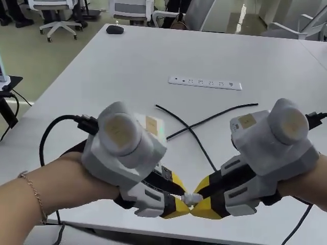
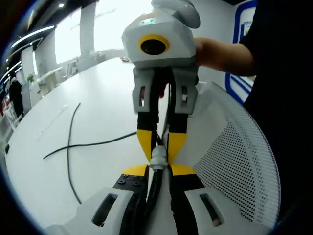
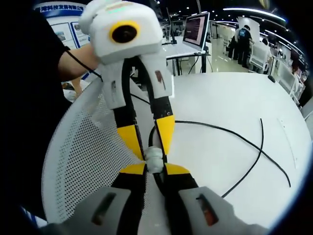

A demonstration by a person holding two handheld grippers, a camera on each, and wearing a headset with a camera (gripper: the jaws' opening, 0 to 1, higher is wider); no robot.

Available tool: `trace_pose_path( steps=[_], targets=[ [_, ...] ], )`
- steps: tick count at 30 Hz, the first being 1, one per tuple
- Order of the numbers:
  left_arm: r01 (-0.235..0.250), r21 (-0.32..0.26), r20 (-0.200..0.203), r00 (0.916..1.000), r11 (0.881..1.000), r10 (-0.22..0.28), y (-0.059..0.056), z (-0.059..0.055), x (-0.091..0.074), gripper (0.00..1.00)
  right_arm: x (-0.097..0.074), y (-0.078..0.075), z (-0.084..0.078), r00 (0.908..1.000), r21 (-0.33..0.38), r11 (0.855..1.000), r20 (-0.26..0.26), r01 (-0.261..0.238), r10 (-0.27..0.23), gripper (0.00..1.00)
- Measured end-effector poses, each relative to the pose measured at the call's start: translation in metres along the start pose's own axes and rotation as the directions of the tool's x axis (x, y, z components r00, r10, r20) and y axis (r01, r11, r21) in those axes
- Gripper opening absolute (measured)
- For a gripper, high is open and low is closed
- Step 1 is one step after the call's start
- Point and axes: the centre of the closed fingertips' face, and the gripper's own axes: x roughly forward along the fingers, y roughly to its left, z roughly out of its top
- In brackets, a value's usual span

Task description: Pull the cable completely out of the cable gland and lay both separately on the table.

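Over the table's near edge my two grippers meet tip to tip. A small white cable gland [image 1: 192, 198] sits between their yellow tips; it also shows in the left gripper view [image 2: 159, 157] and the right gripper view [image 3: 153, 159]. My left gripper [image 1: 179, 204] [image 2: 158, 170] is shut on the black cable [image 2: 153, 188], which runs back between its jaws. Facing it, my right gripper [image 1: 206, 202] [image 3: 154, 170] is shut on the gland. More black cable [image 1: 196, 137] lies crossed on the white table [image 1: 153, 66].
A white power strip [image 1: 205, 82] lies mid-table and a dark mouse [image 1: 114, 29] at the far edge. Office chairs stand beyond the table. A white mesh chair back [image 2: 239, 147] [image 3: 80, 156] is close below the grippers.
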Motion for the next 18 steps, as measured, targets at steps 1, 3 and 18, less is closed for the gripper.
trace_pose_path(
  steps=[1,3,18],
  targets=[
    [-0.004,0.004,0.005,1.0000,1.000,0.004,0.001,-0.001,-0.003,0.17,-0.001,0.000,-0.002,1.0000,0.006,1.000,0.001,0.008,-0.008,0.12],
    [-0.023,-0.014,0.041,0.9989,1.000,0.024,0.001,0.003,-0.006,0.17,-0.002,0.001,-0.003,0.9997,0.021,1.000,0.016,0.019,-0.020,0.12],
    [0.015,-0.032,0.089,0.9959,0.999,-0.012,-0.009,0.001,-0.003,0.23,0.003,0.010,0.007,0.9968,0.038,0.999,0.075,0.027,-0.029,0.12]
  ],
)
